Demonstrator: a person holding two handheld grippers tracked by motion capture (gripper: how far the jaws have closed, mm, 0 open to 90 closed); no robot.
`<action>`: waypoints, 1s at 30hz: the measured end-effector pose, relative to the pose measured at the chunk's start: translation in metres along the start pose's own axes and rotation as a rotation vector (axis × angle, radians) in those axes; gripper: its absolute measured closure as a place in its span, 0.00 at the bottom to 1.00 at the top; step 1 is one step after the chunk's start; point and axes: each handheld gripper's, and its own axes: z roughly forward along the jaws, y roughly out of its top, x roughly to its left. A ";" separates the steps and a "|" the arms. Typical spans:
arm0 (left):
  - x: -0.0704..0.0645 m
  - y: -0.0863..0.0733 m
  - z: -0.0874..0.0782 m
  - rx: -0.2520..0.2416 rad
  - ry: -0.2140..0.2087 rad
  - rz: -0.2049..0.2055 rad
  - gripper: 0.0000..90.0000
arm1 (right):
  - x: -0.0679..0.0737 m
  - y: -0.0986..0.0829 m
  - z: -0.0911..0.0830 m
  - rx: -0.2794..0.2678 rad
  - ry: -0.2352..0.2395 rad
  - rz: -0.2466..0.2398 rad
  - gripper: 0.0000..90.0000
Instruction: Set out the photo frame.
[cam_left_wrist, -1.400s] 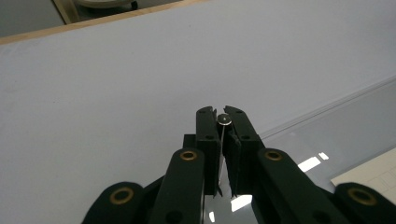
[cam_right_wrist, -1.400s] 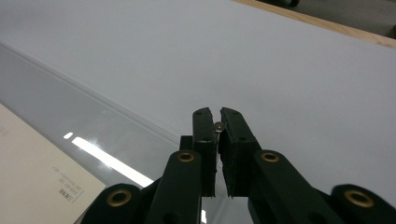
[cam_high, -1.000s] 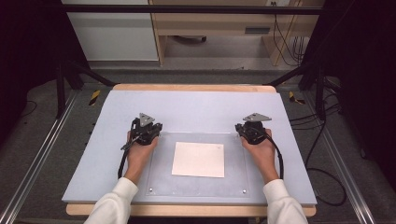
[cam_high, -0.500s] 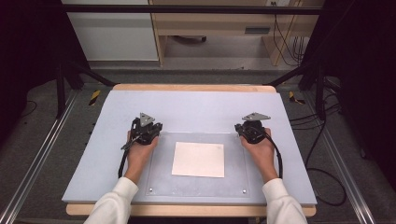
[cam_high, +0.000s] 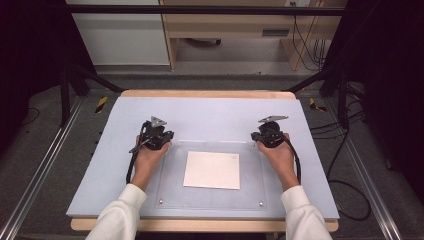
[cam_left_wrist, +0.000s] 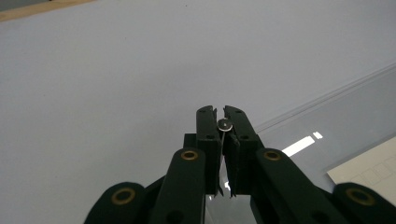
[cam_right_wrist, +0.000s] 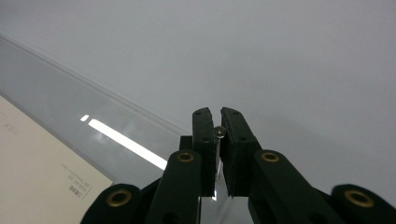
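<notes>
A clear acrylic plate (cam_high: 250, 192) lies on the pale blue table mat (cam_high: 220, 115), with a white sheet of paper (cam_high: 212, 170) under it. My left gripper (cam_high: 166, 139) stands at the plate's far left corner and my right gripper (cam_high: 258, 138) at its far right corner. In the left gripper view the left gripper (cam_left_wrist: 220, 112) is shut on a small round-headed metal screw (cam_left_wrist: 225, 124) at the plate's edge (cam_left_wrist: 327, 98). The right gripper view has the right gripper (cam_right_wrist: 214, 114) shut on a like screw (cam_right_wrist: 219, 132), with the paper (cam_right_wrist: 32, 154) to the left.
Two more small screws (cam_high: 160, 201) (cam_high: 260, 204) sit in the plate's near corners. The mat rests on a wooden tabletop (cam_high: 210, 94). Metal rails (cam_high: 35, 175) run along both sides, and cables (cam_high: 345, 150) trail on the floor at the right.
</notes>
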 end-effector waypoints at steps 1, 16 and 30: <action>0.001 0.001 0.000 0.007 -0.004 0.002 0.94 | -0.002 0.001 0.000 0.011 0.010 0.005 0.94; 0.013 0.018 0.006 0.129 -0.073 -0.011 0.94 | -0.012 0.014 0.007 0.086 0.069 0.055 0.94; 0.014 0.021 0.008 0.153 -0.081 -0.035 0.94 | -0.015 0.014 0.007 0.085 0.096 0.083 0.93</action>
